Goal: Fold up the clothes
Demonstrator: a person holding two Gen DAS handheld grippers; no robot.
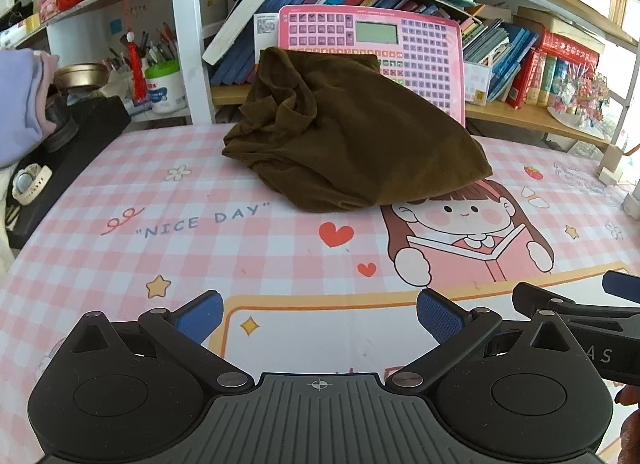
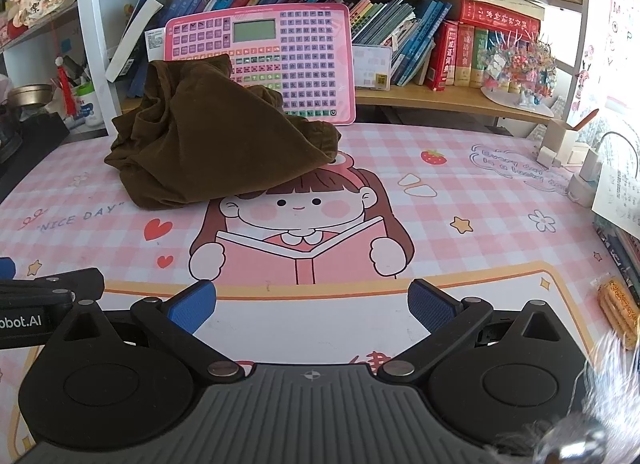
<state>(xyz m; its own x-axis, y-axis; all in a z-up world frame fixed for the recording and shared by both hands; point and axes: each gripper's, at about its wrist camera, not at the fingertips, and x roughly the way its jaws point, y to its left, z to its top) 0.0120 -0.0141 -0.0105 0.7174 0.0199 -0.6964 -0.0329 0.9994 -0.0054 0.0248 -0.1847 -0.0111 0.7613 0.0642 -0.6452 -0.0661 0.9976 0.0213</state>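
A pink checked desk mat (image 1: 120, 192) spreads across my whole work surface, and at its far side, against the pink keyboard toy (image 1: 420, 48) and the bookshelf (image 2: 400, 100), sits the brown garment (image 1: 344, 144) in a rumpled heap, peaked up in the middle and not lying flat or squared. It partly covers the cartoon girl's hair printed on the mat. By my reading it stands unfolded as it lies, so the work in hand is getting it spread; that calls for both tongs to travel forward to the heap and find an edge or corner each.

My left gripper (image 1: 320, 320) hangs low over the near mat, blue pads wide apart, holding nothing. My right gripper (image 2: 312, 306) sits just beside it, equally wide and empty.

What kind of garment it is I cannot make out: hems, sleeves or legs are buried in the folds, and its back side is hidden. A lilac sleeve (image 1: 20, 104) is cut off at the left edge.
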